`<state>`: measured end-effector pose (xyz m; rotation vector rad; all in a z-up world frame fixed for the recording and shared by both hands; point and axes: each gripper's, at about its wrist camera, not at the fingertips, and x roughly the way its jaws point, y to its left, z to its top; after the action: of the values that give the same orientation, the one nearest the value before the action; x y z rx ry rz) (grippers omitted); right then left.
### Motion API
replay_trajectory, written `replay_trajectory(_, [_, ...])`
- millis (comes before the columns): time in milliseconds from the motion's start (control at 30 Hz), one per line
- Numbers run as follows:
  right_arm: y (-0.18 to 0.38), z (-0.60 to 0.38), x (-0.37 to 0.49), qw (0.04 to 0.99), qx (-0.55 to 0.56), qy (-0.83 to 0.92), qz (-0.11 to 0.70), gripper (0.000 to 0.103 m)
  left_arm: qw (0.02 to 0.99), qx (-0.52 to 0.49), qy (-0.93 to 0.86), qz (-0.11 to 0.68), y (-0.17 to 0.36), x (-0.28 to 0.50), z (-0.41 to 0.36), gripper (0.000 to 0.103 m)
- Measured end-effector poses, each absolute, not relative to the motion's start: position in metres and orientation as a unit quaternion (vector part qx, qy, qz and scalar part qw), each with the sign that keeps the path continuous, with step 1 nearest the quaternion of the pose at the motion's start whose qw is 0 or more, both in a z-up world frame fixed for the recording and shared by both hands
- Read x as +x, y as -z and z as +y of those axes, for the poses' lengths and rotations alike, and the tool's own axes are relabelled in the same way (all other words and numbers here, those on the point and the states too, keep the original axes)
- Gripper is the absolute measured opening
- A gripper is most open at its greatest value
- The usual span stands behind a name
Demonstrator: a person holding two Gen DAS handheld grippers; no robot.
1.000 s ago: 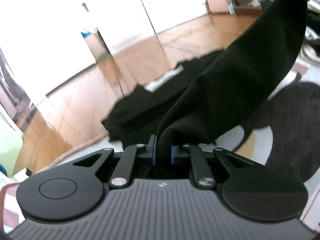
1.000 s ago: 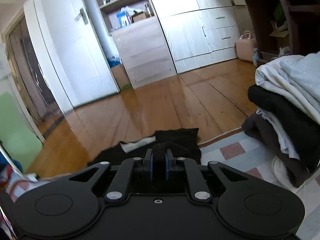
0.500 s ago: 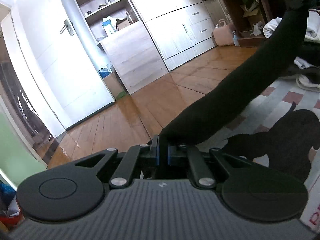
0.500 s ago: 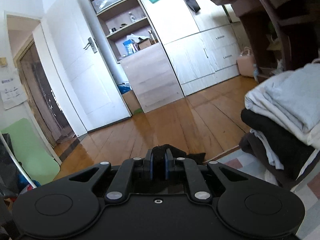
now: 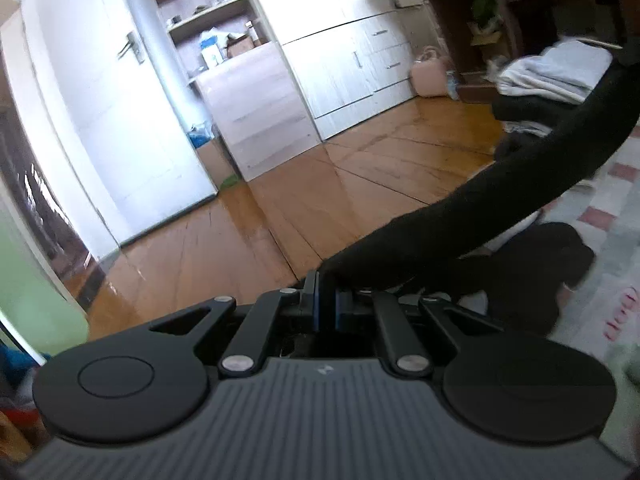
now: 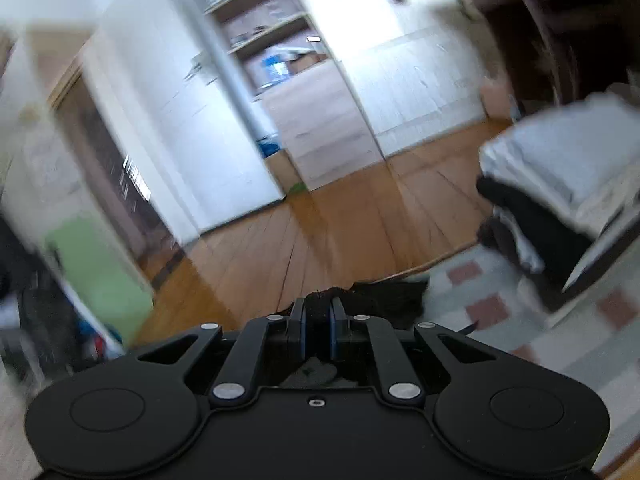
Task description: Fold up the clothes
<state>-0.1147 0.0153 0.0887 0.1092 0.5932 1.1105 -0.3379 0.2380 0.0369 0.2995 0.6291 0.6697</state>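
A black garment (image 5: 500, 200) stretches taut from my left gripper (image 5: 328, 300) up to the right edge of the left wrist view. The left gripper is shut on one end of it. More of the dark cloth (image 5: 536, 276) hangs below, over the rug. In the right wrist view, my right gripper (image 6: 318, 316) is shut on another bunched bit of the black garment (image 6: 384, 300), which hangs down just beyond the fingertips. The picture there is blurred.
A stack of folded clothes (image 6: 560, 184), grey, white and black, sits at the right on a checked rug (image 6: 496, 300). Beyond lies a wooden floor (image 5: 360, 184), white cabinets (image 5: 352, 64), a white door (image 5: 100, 120) and a pink bag (image 5: 430, 76).
Both grippers have risen and tilted up with the garment. The cloth has gone from a loose heap on the floor to a taut band. The folded stack has come closer on the right.
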Motion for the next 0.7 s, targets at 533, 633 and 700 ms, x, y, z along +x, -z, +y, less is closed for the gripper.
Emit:
replay_trajectory(533, [-0.027,0.188,0.028,0.770,-0.047,-0.471,0.428,0.013,0.883,0.030,-0.205,0.421,0.034,-0.269,0.380,0.015])
replay_trajectory(633, [0.003,0.241,0.074,0.766,-0.043,-0.429,0.477,0.020,0.878,-0.031,-0.202,0.434,0.050,-0.245,0.423,0.030])
replay_trajectory(700, [0.031,0.269,0.102,0.778,-0.045,-0.398,0.484,0.037,0.873,-0.061,-0.230,0.426,0.072,-0.235,0.453,0.051])
